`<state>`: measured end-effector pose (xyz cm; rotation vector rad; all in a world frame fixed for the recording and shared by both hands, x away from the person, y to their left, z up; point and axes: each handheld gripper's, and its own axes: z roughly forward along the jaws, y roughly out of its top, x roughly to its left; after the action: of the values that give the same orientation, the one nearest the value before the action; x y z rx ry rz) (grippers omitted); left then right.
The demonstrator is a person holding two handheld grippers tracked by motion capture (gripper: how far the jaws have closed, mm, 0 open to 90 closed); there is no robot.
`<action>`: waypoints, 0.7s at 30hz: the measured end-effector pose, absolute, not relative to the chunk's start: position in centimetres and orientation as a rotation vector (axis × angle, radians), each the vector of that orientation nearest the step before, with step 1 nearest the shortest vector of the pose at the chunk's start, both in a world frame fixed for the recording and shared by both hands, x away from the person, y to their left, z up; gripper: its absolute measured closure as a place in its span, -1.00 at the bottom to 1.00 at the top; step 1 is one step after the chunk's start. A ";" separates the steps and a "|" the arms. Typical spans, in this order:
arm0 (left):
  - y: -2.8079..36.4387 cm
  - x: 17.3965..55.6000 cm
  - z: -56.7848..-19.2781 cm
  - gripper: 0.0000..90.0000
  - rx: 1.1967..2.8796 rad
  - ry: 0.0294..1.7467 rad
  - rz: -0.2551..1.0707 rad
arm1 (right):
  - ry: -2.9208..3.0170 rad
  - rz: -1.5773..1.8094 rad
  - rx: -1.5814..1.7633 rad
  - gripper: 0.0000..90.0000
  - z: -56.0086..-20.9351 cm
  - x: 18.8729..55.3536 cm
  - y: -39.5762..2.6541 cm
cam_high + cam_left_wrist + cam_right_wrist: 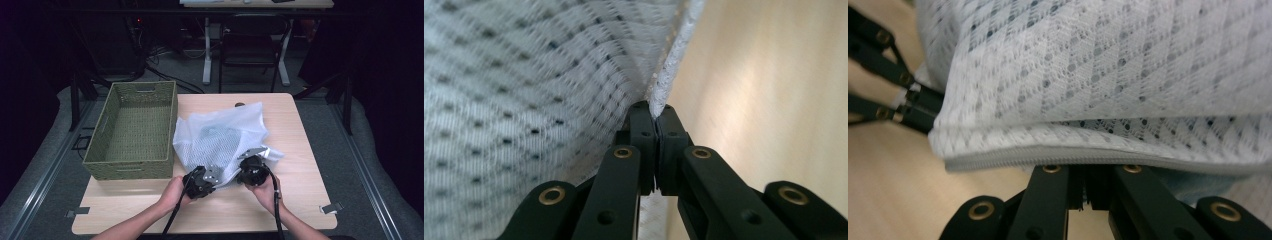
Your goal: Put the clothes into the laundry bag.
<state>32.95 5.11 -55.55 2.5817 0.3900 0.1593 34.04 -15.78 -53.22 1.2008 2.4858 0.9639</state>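
at the frame's bottom centre both grippers, left (218, 179) and right (243, 171), clamp the white mesh bag's (225, 135) near edge on the pale wooden table (300, 150), green woven basket (134, 131) left, dark room behind.

basket (131, 131): green, woven, table's (295, 130) left | chair (248, 47): beyond table

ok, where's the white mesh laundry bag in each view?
High view: white mesh laundry bag mid-table, right of the green woven basket.
Left gripper view: bag covers the left side, its edge pinched in the left gripper.
Right gripper view: bag spans the top.
Shared landmark: the bag's white zipper edge, over the pale wooden table.
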 end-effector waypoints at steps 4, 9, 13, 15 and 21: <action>6.4 32.4 -54.9 0.95 2.575 0.415 0.188 | 2.534 0.974 1.103 0.90 -52.9 32.9 -15.5; 5.5 32.2 -53.8 0.70 2.512 0.440 0.270 | 2.507 1.017 1.075 0.36 -52.0 32.8 -16.9; 4.5 31.8 -52.8 0.44 2.478 0.432 0.331 | 2.507 0.944 1.082 0.07 -51.8 32.2 -17.9; 3.8 31.4 -52.2 0.32 2.456 0.414 0.401 | 2.509 0.899 1.121 -0.06 -52.4 32.0 -18.5; 1.9 31.5 -52.0 0.31 2.427 0.397 0.478 | 2.516 0.798 1.194 -0.15 -54.8 33.5 -18.3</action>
<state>31.50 1.92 -51.98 2.4272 0.3970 0.4779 33.46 -18.25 -54.83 1.1943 2.5162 0.7976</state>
